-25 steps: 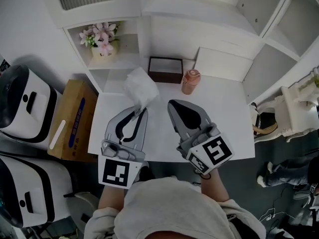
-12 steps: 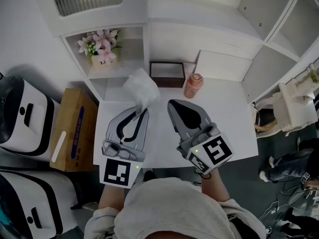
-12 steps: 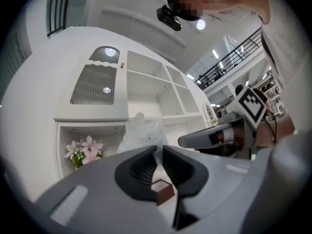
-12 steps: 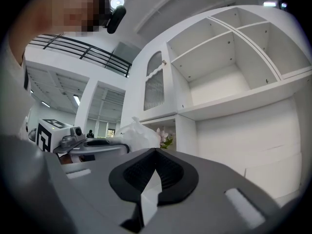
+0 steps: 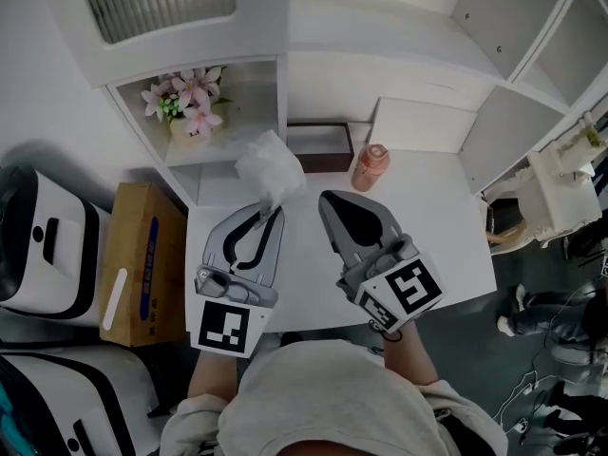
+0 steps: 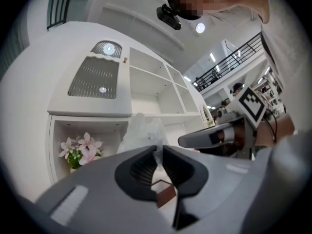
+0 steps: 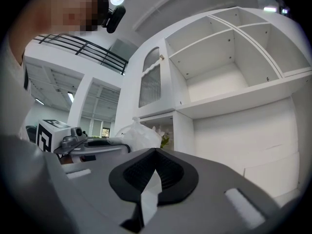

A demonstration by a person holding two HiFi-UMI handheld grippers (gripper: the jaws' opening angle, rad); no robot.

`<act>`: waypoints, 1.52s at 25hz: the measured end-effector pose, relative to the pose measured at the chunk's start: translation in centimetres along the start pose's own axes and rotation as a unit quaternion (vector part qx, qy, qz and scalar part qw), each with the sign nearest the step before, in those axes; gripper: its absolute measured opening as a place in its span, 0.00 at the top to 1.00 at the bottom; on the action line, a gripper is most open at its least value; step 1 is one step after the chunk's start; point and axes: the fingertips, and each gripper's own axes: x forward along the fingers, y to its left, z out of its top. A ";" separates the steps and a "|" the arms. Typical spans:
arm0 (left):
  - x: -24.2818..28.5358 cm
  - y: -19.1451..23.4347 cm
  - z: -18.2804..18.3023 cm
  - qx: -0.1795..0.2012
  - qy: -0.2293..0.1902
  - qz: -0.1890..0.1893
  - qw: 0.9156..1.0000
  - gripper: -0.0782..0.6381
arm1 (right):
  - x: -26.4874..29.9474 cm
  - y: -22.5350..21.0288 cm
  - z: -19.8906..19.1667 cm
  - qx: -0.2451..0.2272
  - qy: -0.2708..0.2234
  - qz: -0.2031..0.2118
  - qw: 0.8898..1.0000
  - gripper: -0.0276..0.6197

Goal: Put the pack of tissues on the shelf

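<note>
A: Where is the pack of tissues (image 5: 270, 167)?

B: The left tool (image 5: 274, 209) has its jaws clamped on the white wrapper. It holds the pack over the back left corner of the white bench (image 5: 427, 221), just in front of the shelf (image 5: 249, 103) cubby with pink flowers (image 5: 185, 98).

A: And the right tool (image 5: 329, 198)?

B: Just beside the left, jaws together, nothing between them. 1 brown box (image 5: 318, 145) and 1 orange bottle (image 5: 370, 165) stand at the bench's back edge.

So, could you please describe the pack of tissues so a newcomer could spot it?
Find the white table before the shelves. At its back left, the left gripper pinches the pack of tissues: white and crumpled, unlike the dark box and orange bottle beside it.
</note>
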 end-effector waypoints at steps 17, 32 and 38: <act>2.2 4.3 -3.5 -0.002 0.014 -0.027 1.000 0.85 | 3.7 -0.9 -1.9 0.016 0.016 -0.039 0.999 0.95; 5.2 7.7 -7.6 -0.023 0.032 -0.041 0.998 0.85 | 5.5 -1.4 -3.5 0.010 0.051 -0.065 0.997 0.95; 7.0 8.8 -10.0 -0.016 0.042 -0.041 0.998 0.85 | 5.7 -1.9 -4.1 0.007 0.064 -0.071 0.995 0.95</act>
